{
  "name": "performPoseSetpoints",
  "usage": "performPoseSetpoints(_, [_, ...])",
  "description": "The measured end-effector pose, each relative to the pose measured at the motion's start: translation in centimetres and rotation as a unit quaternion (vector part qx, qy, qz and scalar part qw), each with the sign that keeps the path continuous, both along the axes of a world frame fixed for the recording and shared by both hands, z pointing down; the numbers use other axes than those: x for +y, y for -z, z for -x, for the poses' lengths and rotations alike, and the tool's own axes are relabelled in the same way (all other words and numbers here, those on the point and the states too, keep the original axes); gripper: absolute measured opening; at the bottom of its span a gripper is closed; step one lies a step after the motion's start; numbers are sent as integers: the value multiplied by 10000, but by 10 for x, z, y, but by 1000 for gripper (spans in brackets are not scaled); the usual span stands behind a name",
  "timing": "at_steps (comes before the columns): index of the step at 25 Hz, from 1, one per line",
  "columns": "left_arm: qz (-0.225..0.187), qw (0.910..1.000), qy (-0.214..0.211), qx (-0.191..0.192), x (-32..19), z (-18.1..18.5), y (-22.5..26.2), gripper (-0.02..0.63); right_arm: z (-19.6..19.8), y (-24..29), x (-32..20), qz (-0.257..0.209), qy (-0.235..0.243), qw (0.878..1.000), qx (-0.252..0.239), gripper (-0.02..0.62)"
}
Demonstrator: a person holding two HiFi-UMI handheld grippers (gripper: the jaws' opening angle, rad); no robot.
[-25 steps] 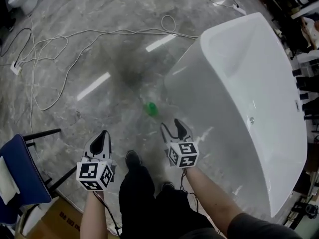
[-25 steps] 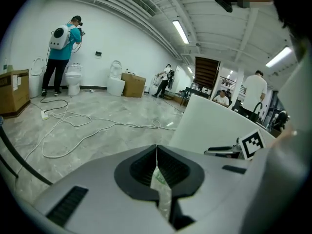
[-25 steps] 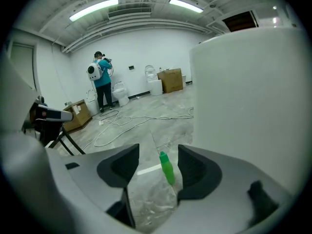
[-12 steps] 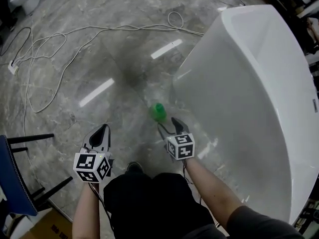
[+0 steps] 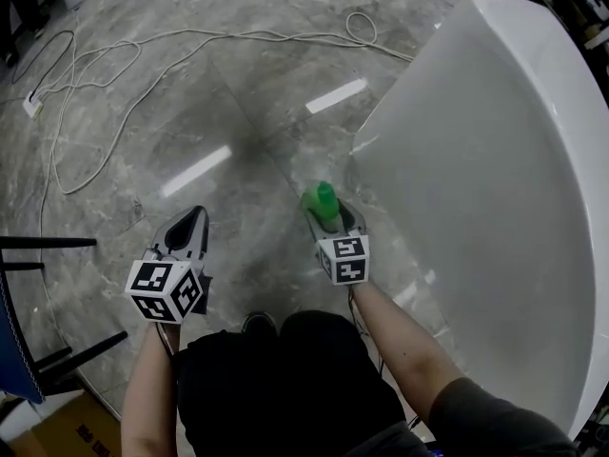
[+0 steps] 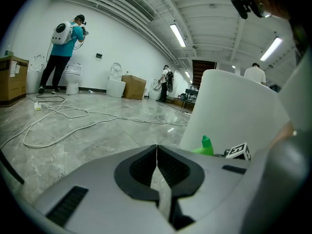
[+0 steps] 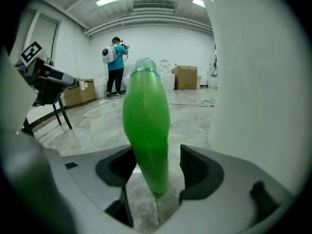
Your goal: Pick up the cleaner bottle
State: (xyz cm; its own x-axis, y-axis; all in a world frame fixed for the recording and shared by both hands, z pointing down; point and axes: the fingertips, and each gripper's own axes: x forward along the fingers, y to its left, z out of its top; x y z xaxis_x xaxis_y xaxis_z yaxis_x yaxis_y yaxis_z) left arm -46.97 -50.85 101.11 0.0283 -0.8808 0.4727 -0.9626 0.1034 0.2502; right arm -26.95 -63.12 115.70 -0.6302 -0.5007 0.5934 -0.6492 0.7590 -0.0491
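Note:
The green cleaner bottle [image 5: 322,201] stands upright on the grey marble floor, close against the white bathtub's outer wall [image 5: 495,160]. My right gripper [image 5: 333,221] is open, its jaws spread on either side of the bottle's lower body. In the right gripper view the bottle [image 7: 146,126] fills the gap between the dark pads [image 7: 197,172], with a little space showing on the right. My left gripper [image 5: 187,228] hangs to the left of the bottle, shut and empty, its jaws [image 6: 157,152] meeting in a thin line. The bottle's cap [image 6: 206,144] shows beyond it.
White cables [image 5: 114,55] snake over the floor at the back. Black chair legs [image 5: 48,243] and a cardboard box [image 5: 67,427] sit at the lower left. The person's knees and shoe [image 5: 255,324] are just behind the grippers. A person [image 6: 63,48] and toilets stand far off.
Both grippers have sunk toward the floor. The right one has come forward so its open jaws now straddle the green bottle, which earlier stood ahead of them.

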Motion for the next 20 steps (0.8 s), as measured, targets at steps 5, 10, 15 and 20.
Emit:
performPoseSetpoints(5, [41,9997,26,-224,1,9,-7,15,15,-13,-4,-54,137,9999,-67,261])
performPoseSetpoints(10, [-28,9998,-14,-217,-3,7,-7,15,24,-21,-12,-52,142,9998,-95,259])
performPoseSetpoints(15, [-29,9999,45,-99,-2,10,-11,15,35,-20,-16,-79,25,9999,-126,257])
performPoseSetpoints(20, [-53,9999,33,-135,-2,10,-7,15,30,-24,-21,169,4,9997,-148,208])
